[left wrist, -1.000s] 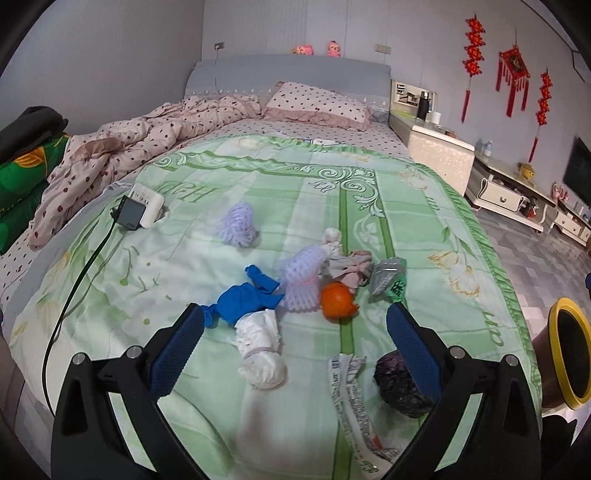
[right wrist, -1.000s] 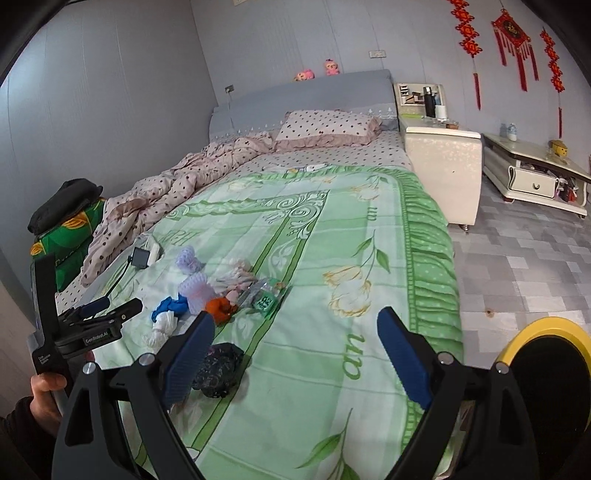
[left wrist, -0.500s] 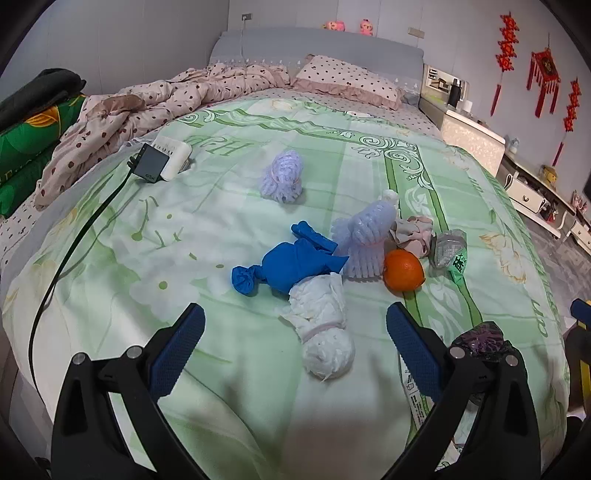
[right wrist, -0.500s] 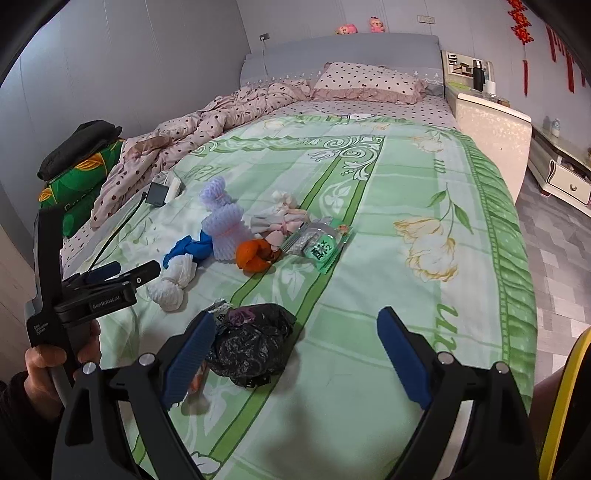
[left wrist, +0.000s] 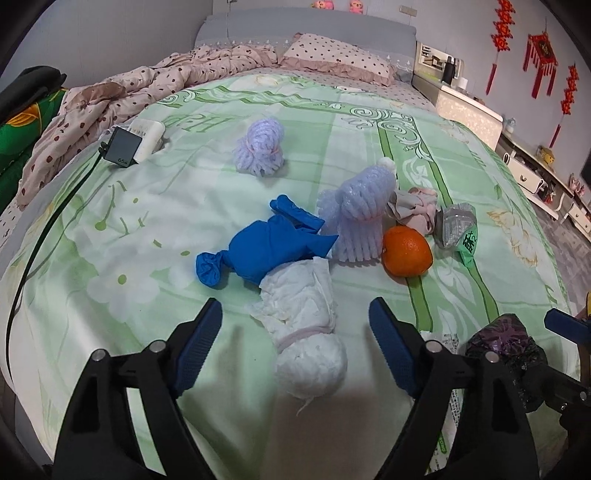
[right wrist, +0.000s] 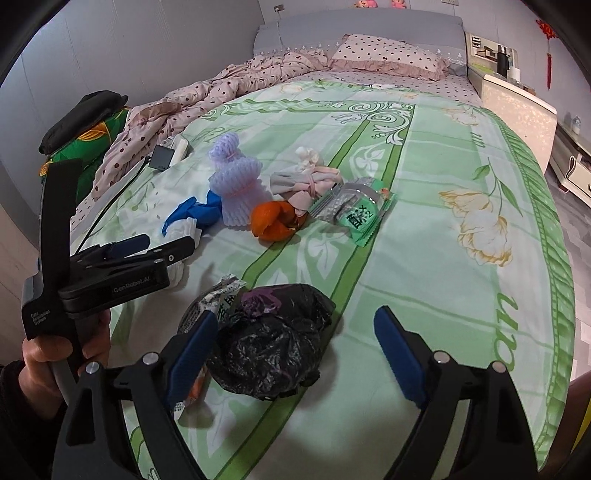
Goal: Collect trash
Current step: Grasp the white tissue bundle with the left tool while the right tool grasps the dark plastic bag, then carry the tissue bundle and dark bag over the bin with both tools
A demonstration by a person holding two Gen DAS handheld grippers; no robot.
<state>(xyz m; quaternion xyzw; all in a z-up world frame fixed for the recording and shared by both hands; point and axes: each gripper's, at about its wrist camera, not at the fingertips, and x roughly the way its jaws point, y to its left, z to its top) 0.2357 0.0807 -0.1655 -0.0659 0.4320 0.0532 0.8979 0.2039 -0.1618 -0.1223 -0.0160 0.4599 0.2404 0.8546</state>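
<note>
- We have nothing collected yet: every scrap lies on the bed [left wrist: 369,122].
- Our left gripper [left wrist: 295,332], jaws spread, brackets the white wad [left wrist: 306,332] just in front of the orange [left wrist: 406,251].
- Our right gripper [right wrist: 295,339], jaws spread, frames the black bag [right wrist: 273,343], nearer us than the orange.

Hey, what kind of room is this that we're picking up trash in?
Most likely a home bedroom: a bed with a green floral bedspread, a polka-dot pillow against the grey headboard, and a white nightstand beside it.
</note>
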